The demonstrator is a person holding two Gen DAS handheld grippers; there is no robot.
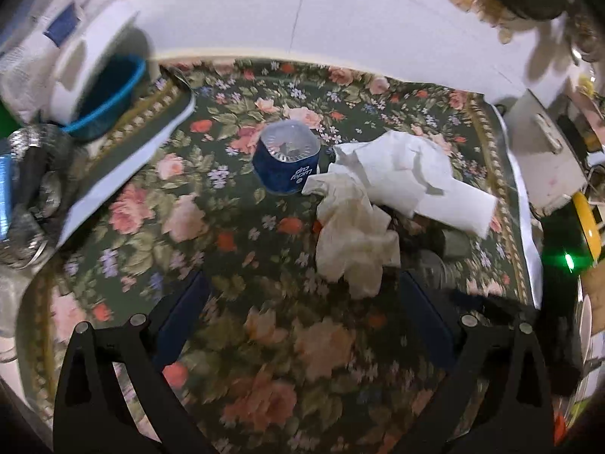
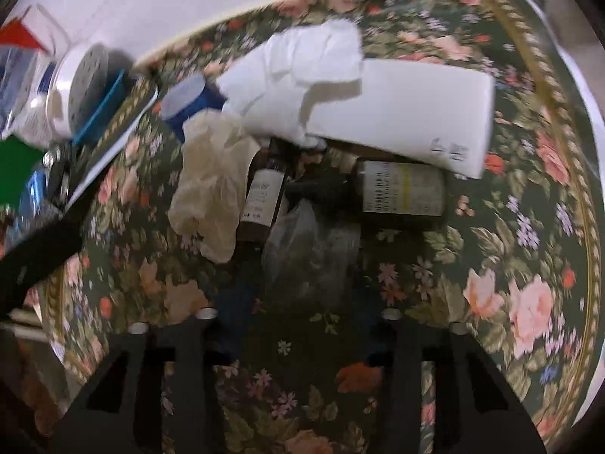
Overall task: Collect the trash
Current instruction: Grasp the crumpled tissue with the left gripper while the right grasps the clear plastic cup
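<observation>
Trash lies in a heap on a floral tablecloth (image 1: 234, 249). A blue-labelled plastic cup (image 1: 286, 160) lies on its side, also in the right wrist view (image 2: 189, 100). White paper (image 1: 408, 174) and a crumpled cream tissue (image 1: 355, 238) lie beside it. The right wrist view shows the paper (image 2: 378, 102), the tissue (image 2: 211, 185), two dark bottles (image 2: 262, 196) (image 2: 401, 189) and a clear plastic bag (image 2: 310, 253). My left gripper (image 1: 302, 295) is open, just short of the tissue. My right gripper (image 2: 302, 302) is open, its fingers either side of the bag.
A white round container (image 1: 87, 75) and a blue basket (image 1: 109, 102) stand at the back left by a white wall. Silver foil items (image 1: 30, 196) lie at the left edge. A white box (image 1: 548, 151) and a dark device with a green light (image 1: 567, 261) stand right.
</observation>
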